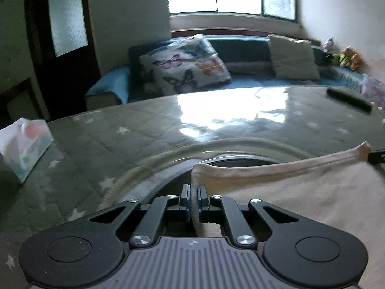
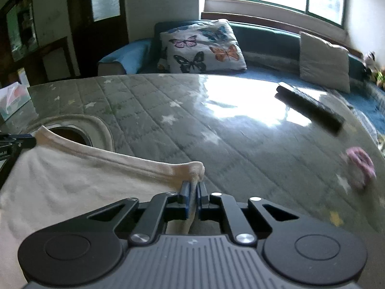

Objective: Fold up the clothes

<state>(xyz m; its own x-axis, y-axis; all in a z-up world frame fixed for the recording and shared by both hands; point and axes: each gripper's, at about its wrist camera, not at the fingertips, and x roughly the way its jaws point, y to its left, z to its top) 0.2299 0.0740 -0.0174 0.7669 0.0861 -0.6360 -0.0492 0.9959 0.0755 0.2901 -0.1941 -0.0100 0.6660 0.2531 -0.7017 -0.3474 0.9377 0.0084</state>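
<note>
A cream garment (image 1: pixel 300 192) is stretched between my two grippers above the grey star-patterned table cover (image 1: pixel 144 132). My left gripper (image 1: pixel 194 193) is shut on the garment's left corner, and the cloth runs right from it. My right gripper (image 2: pixel 194 192) is shut on the garment's right corner (image 2: pixel 192 168), and the cream cloth (image 2: pixel 72 180) spreads to the left. The left gripper's tip (image 2: pixel 16 142) shows at the left edge of the right wrist view. The right gripper's tip (image 1: pixel 377 156) shows at the right edge of the left wrist view.
A tissue box (image 1: pixel 24 144) stands at the table's left. A black remote (image 2: pixel 310 108) and a pink object (image 2: pixel 361 163) lie at the right. A round opening (image 2: pixel 72 134) in the cover lies behind the garment. A blue sofa (image 2: pixel 264 38) with a butterfly pillow (image 2: pixel 202 48) stands behind.
</note>
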